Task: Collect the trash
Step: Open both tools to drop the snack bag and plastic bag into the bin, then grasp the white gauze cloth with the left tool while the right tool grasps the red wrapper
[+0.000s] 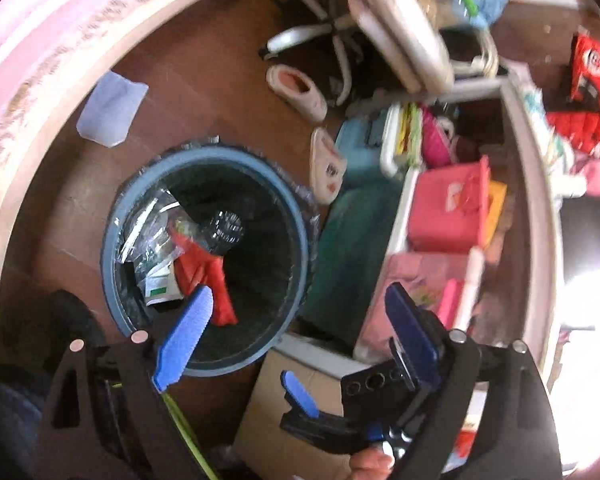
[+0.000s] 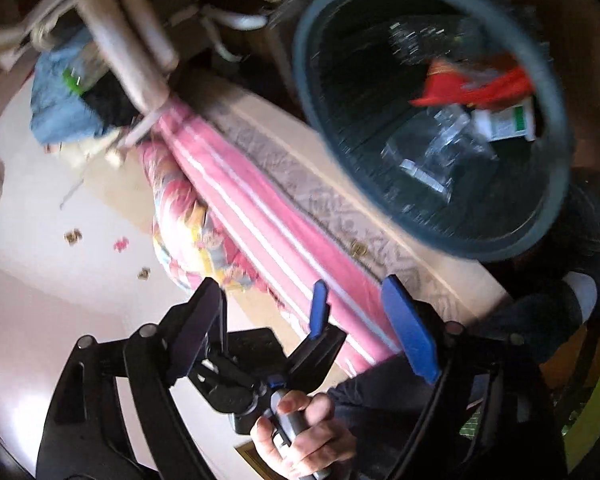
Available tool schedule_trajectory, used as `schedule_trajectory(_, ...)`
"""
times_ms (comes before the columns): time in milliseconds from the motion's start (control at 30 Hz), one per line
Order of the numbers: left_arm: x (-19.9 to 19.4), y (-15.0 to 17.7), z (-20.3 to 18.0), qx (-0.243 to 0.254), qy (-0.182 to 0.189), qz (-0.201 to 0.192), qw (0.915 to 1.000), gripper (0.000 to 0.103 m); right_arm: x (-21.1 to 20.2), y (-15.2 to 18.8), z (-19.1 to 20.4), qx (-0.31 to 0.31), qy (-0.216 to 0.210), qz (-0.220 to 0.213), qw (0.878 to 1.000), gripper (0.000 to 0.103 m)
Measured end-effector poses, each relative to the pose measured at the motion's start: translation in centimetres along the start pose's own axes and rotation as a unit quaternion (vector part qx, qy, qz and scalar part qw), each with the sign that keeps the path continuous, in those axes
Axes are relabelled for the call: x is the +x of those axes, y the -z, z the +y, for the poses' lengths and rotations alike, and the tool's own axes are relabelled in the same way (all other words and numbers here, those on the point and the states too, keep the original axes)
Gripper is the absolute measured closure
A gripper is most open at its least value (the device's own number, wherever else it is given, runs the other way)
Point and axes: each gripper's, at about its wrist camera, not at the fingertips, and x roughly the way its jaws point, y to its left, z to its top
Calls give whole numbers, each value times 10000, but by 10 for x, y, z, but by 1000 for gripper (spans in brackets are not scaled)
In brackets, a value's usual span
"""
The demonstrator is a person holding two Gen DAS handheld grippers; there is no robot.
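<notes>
Bin holds red wrapper, clear plastic (contents blurred). Left gripper fingers apart, empty; right gripper too. Far shelf clutter unreadable.

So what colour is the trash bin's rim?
Blue-grey; the trash bin rim shows best in the left wrist view.

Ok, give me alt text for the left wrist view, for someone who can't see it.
The open, empty left gripper hovers above a round blue trash bin on a brown floor, already holding a clear plastic bottle, red wrapper and other packaging. A pale plastic scrap lies on the floor beyond it.
</notes>
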Motion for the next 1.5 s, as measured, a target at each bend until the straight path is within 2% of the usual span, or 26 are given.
schedule_trajectory(200, -71, 3, -9, -141, 483, -936, 9943, 14, 39, 43, 58, -974, 188, 566, 9935, 15)
schedule_trajectory(300, -120, 2, -18, -72, 829, -1530, 9847, 14, 61, 68, 78, -1423, 297, 841, 9858, 15)
schedule_trajectory(433, -178, 0, -23, 138, 998, -2063, 9733, 14, 98, 101, 104, -1933, 441, 1159, 9733, 15)
schedule_trajectory(533, -227, -1, -19, 234, 959, -2527, 9625, 13, 130, 130, 122, -2410, 613, 1403, 9584, 15)
schedule_trajectory(700, -291, -3, 3, 234, 799, -3100, 9471, 13, 186, 174, 141, -3059, 805, 1723, 9329, 15)
schedule_trajectory(800, -321, -5, 14, 274, 600, -3330, 9406, 13, 219, 198, 152, -3449, 1045, 1780, 9157, 15)
schedule_trajectory(867, -347, -5, 28, 349, 311, -3564, 9331, 13, 238, 215, 161, -3858, 1276, 1749, 8968, 15)
schedule_trajectory(900, -360, -6, 36, 374, 66, -3726, 9272, 13, 254, 231, 169, -4336, 1543, 1674, 8719, 15)
schedule_trajectory(933, -368, -8, 45, 384, -81, -3808, 9238, 13, 260, 239, 172, -4555, 1636, 1654, 8593, 15)
schedule_trajectory(967, -379, -11, 56, 381, -238, -3903, 9196, 13, 269, 248, 175, -4841, 1759, 1619, 8417, 15)
schedule_trajectory(1033, -391, -17, 76, 363, -462, -4043, 9127, 13, 294, 272, 184, -5614, 2124, 1436, 7868, 15)
schedule_trajectory(1067, -397, -24, 86, 375, -641, -4089, 9095, 13, 310, 286, 188, -6031, 2325, 1270, 7524, 15)
schedule_trajectory(1100, -400, -30, 94, 401, -757, -4098, 9081, 13, 317, 292, 188, -6198, 2398, 1179, 7379, 15)
schedule_trajectory(1133, -403, -39, 103, 441, -921, -4095, 9066, 13, 331, 301, 189, -6440, 2529, 1016, 7148, 15)
schedule_trajectory(1167, -405, -49, 112, 489, -1064, -4068, 9060, 13, 342, 306, 188, -6592, 2609, 913, 6993, 15)
schedule_trajectory(1200, -405, -57, 119, 521, -1165, -4045, 9056, 13, 363, 317, 189, -6803, 2679, 792, 6776, 15)
schedule_trajectory(1267, -405, -80, 135, 556, -1393, -3956, 9061, 13, 389, 323, 187, -6930, 2781, 645, 6620, 15)
schedule_trajectory(1367, -403, -106, 157, 519, -1661, -3871, 9055, 13, 424, 326, 185, -7031, 2883, 507, 6480, 15)
schedule_trajectory(1400, -402, -114, 163, 514, -1730, -3831, 9059, 13, 438, 329, 182, -7115, 2956, 450, 6359, 15)
schedule_trajectory(1433, -400, -123, 170, 511, -1815, -3780, 9064, 13, 454, 332, 180, -7239, 3041, 352, 6182, 15)
schedule_trajectory(1467, -397, -132, 177, 497, -1916, -3725, 9067, 13, 462, 333, 181, -7315, 3082, 280, 6076, 15)
schedule_trajectory(1500, -394, -142, 184, 472, -2047, -3640, 9074, 13, 476, 334, 178, -7430, 3146, 199, 5905, 15)
